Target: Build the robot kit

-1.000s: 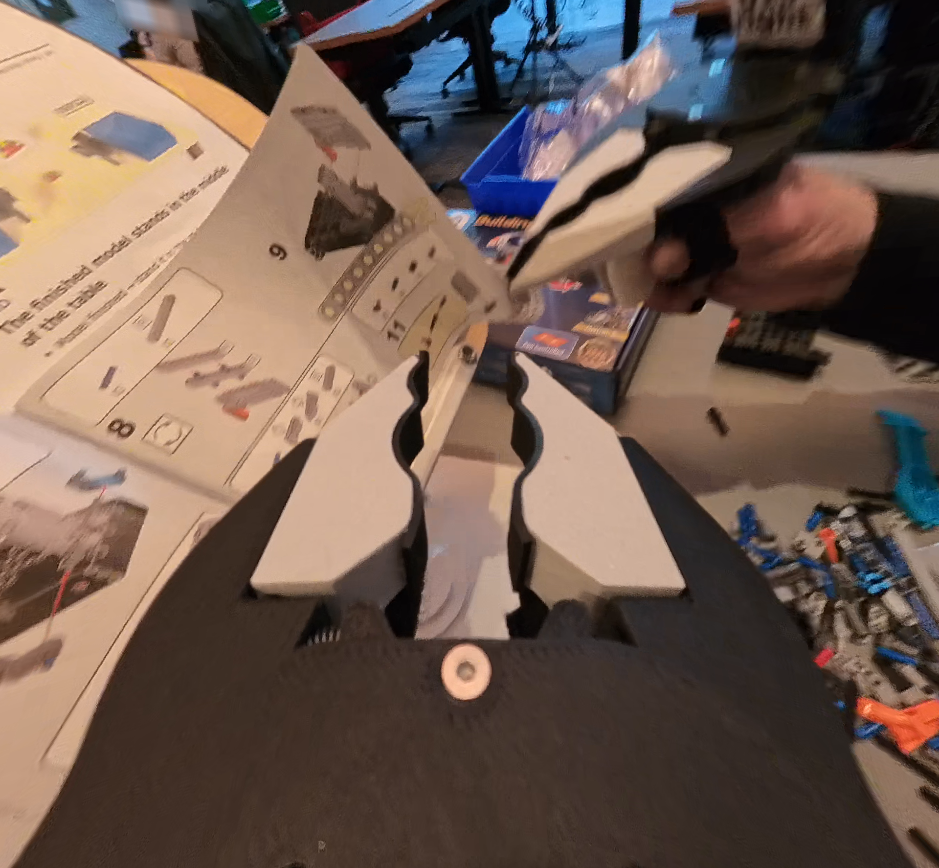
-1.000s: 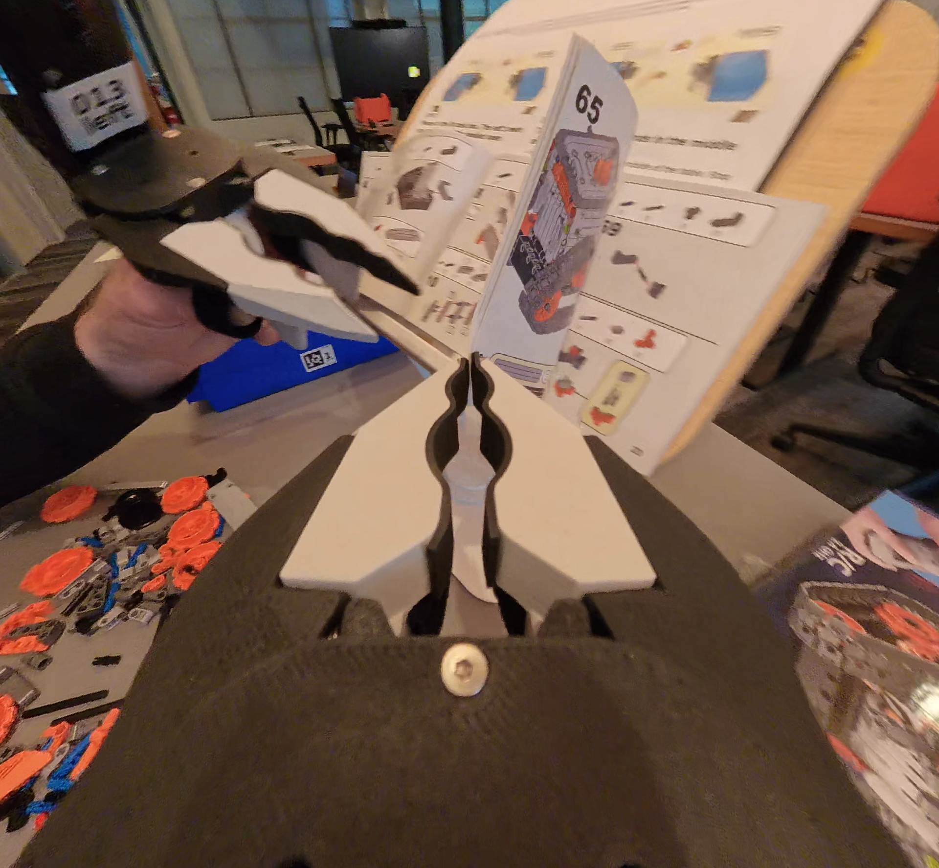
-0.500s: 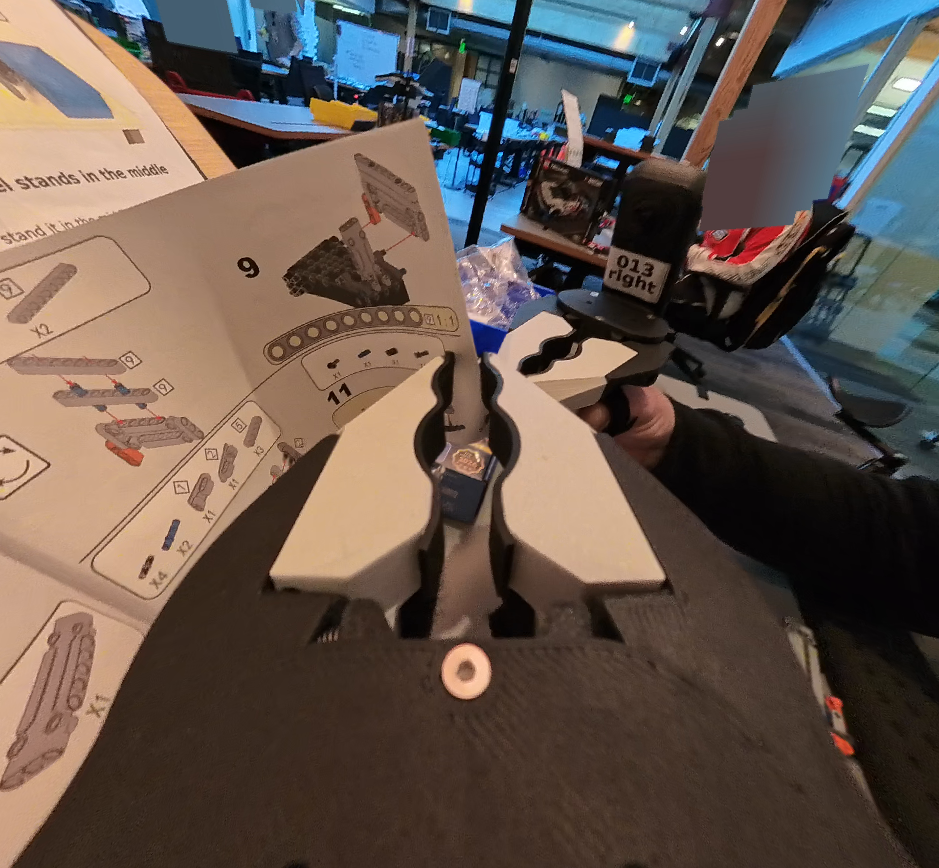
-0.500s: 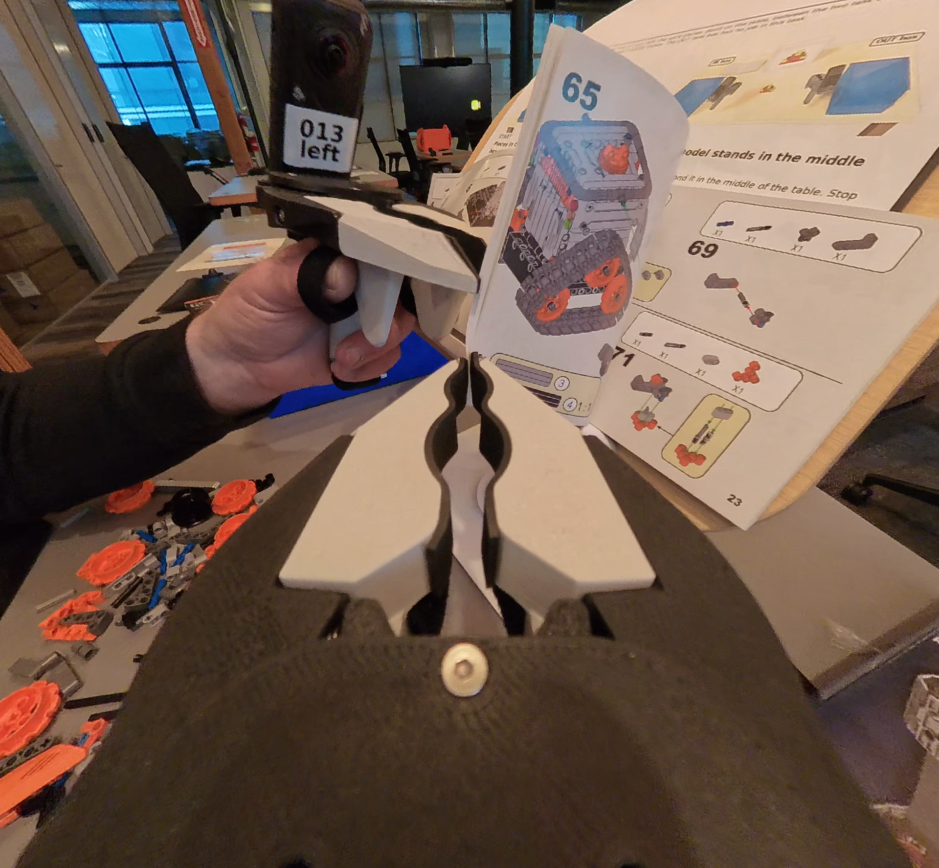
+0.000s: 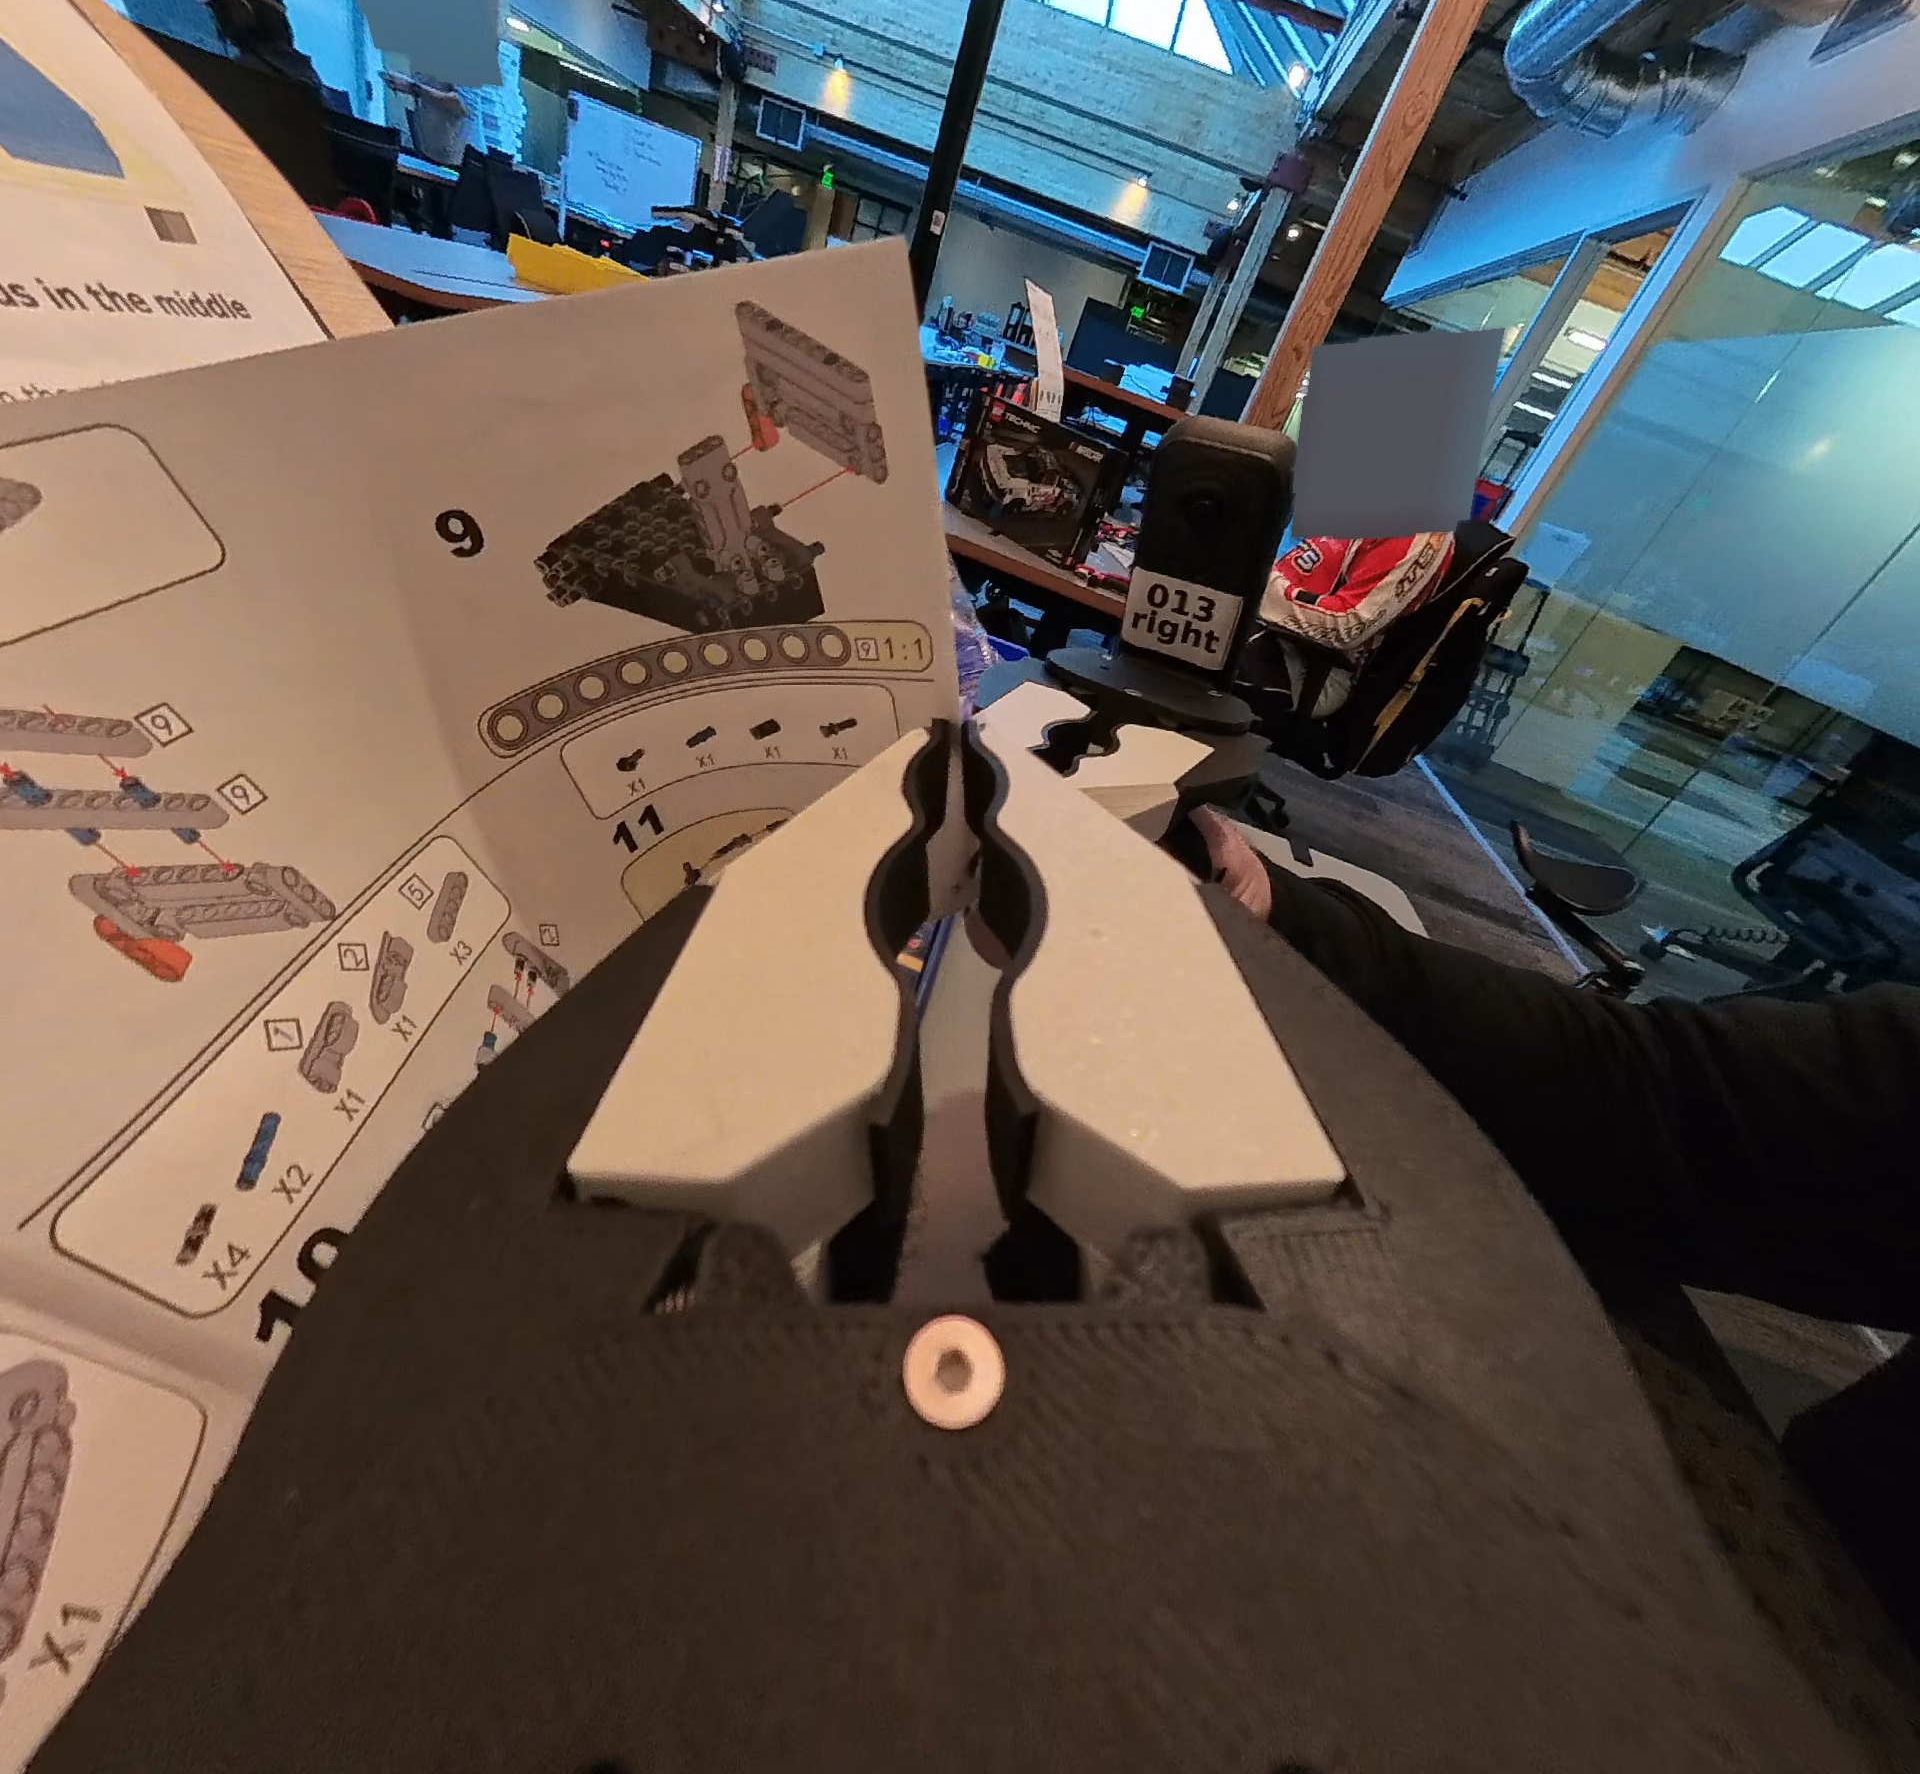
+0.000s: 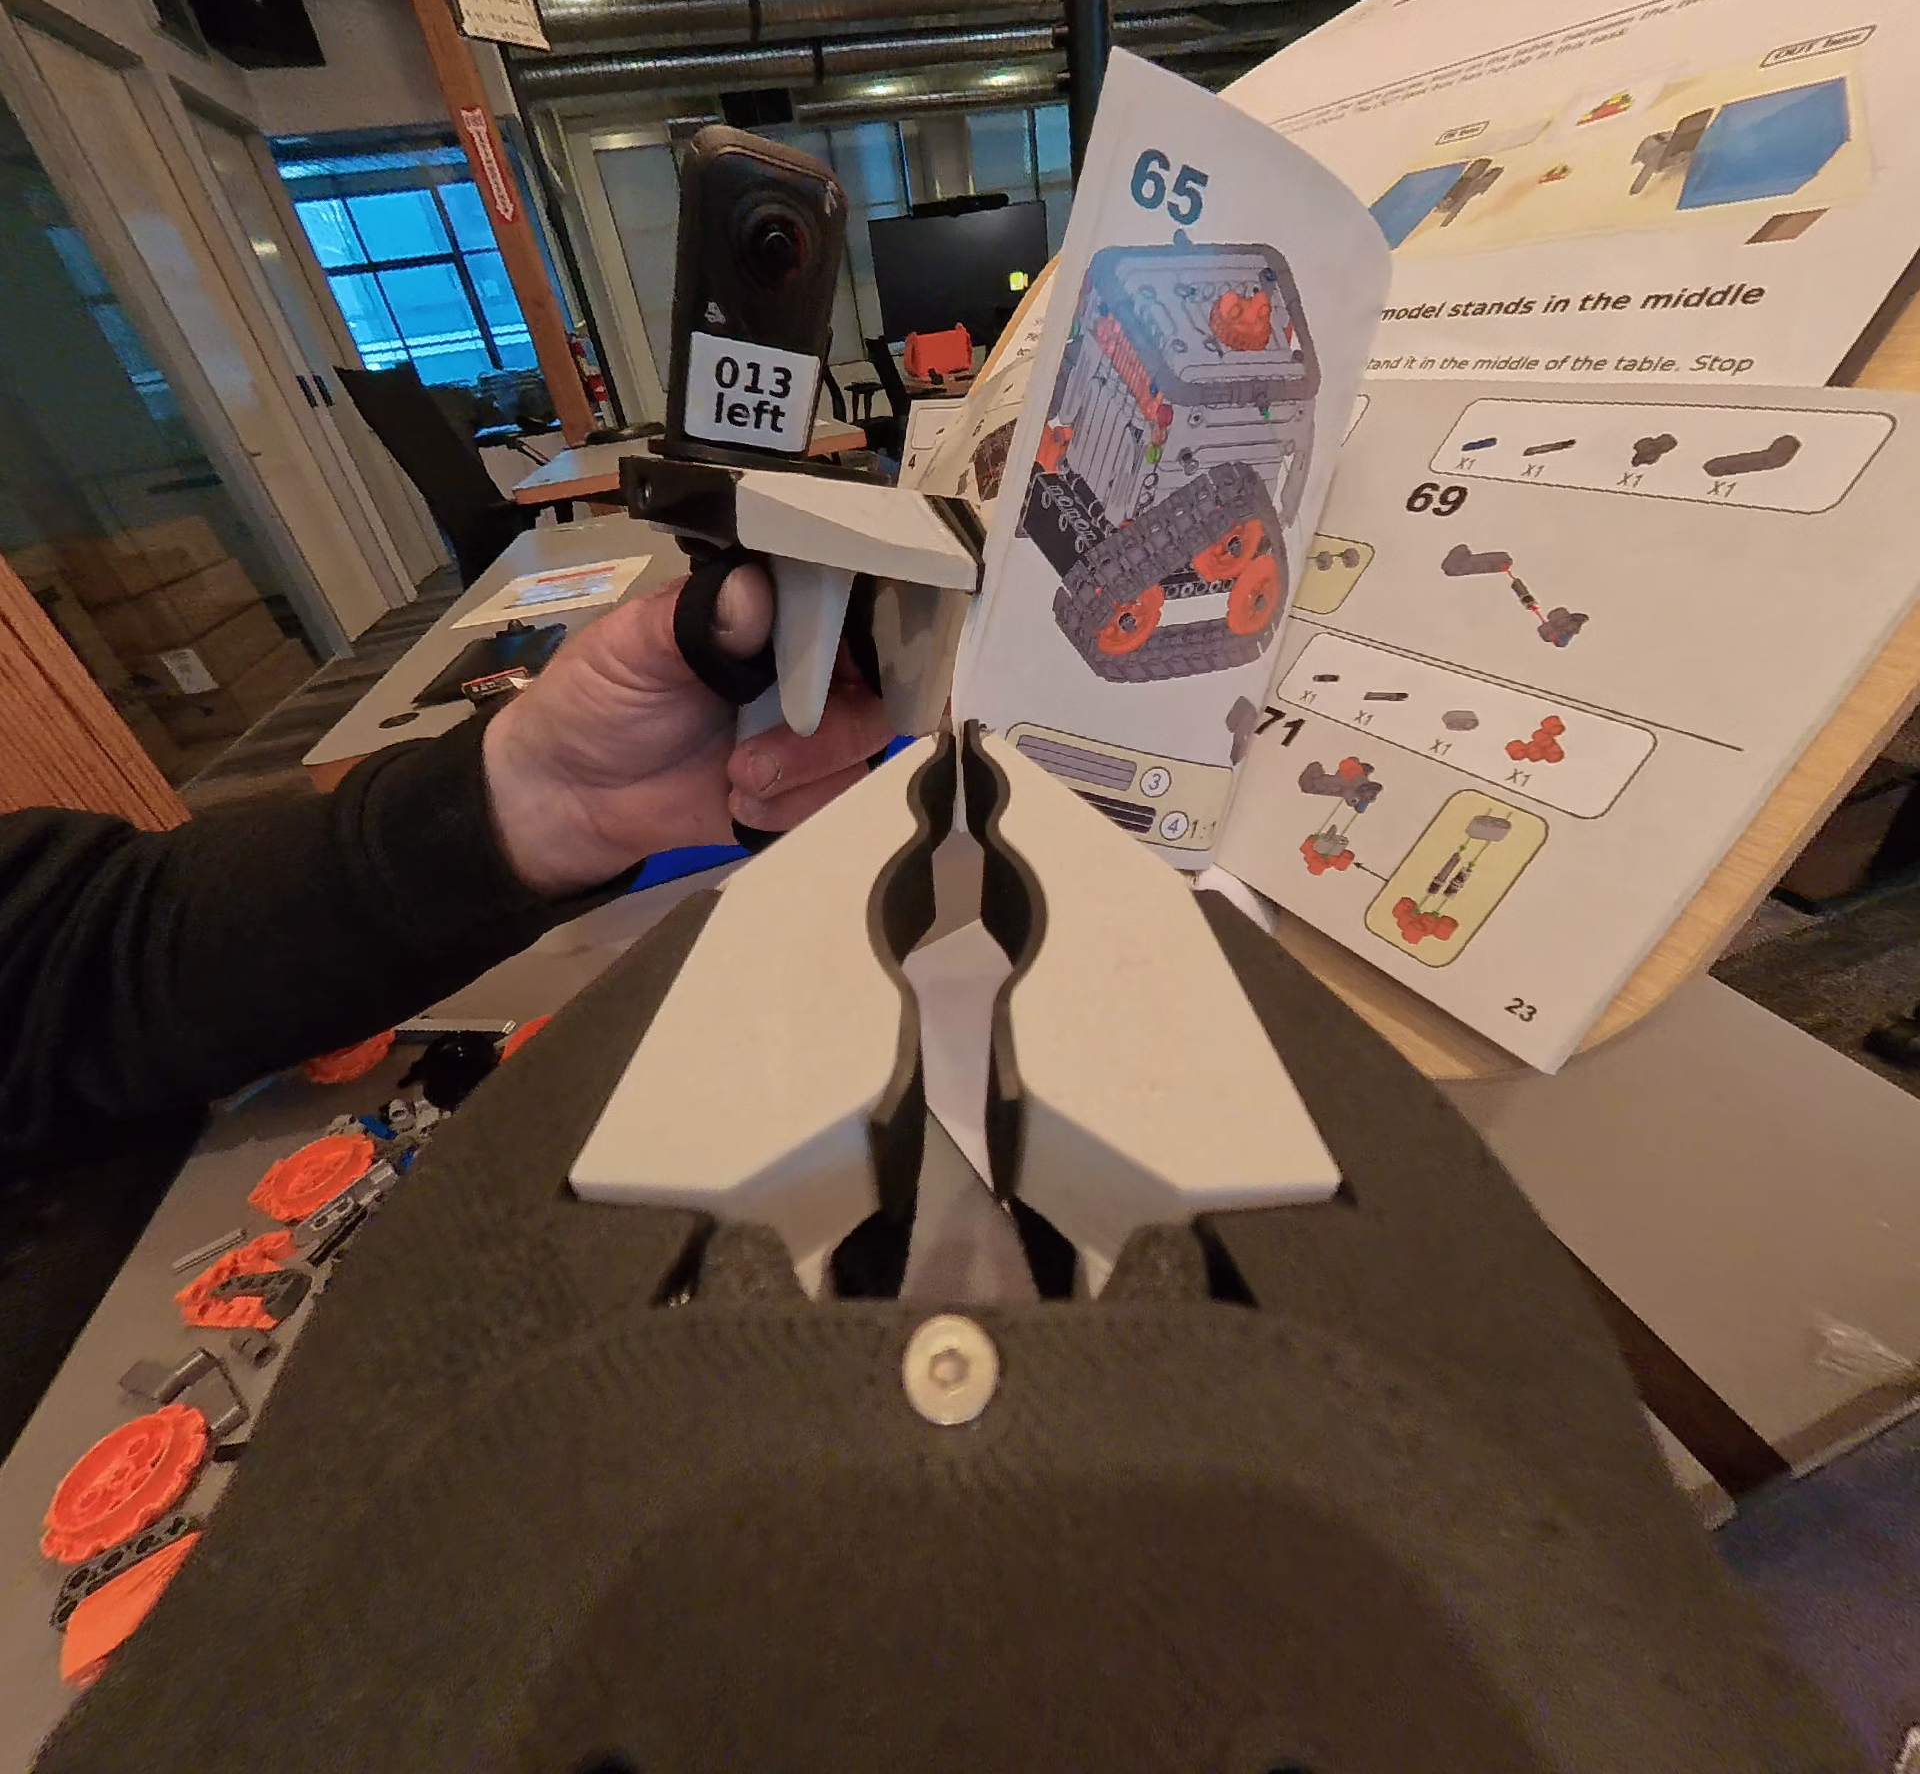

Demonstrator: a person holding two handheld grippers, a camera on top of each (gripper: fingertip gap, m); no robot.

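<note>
My left tongs (image 5: 958, 758) are nearly closed, their tips pinching the right edge of a page (image 5: 540, 602) of the instruction booklet; that page fills the left half of the left wrist view, printed with grey building steps. Just beyond it, right of centre in that view, my right tongs (image 5: 1081, 748) show under a black camera (image 5: 1210, 519) with a white label, and my black sleeve (image 5: 1621, 1132) runs off to the right edge.

My right tongs (image 6: 958, 748) are also narrowed to a thin gap at the tips, gripping the bottom edge of a curled page (image 6: 1174, 477) that shows a tracked model with orange wheels. That page stands up in the middle of the right wrist view. To its right the open booklet (image 6: 1621, 685) leans against a tilted wooden board (image 6: 1766, 851), with a larger printed sheet (image 6: 1621, 166) on the board in the upper right.

Left of the curled page, my hand (image 6: 613, 737) grips the left tongs (image 6: 966, 540), whose tips meet the booklet's pages from the far side. In the lower left of that view, orange wheels (image 6: 125, 1485) and small grey, black and blue parts (image 6: 343, 1194) lie scattered on the grey tabletop (image 6: 1683, 1236).
</note>
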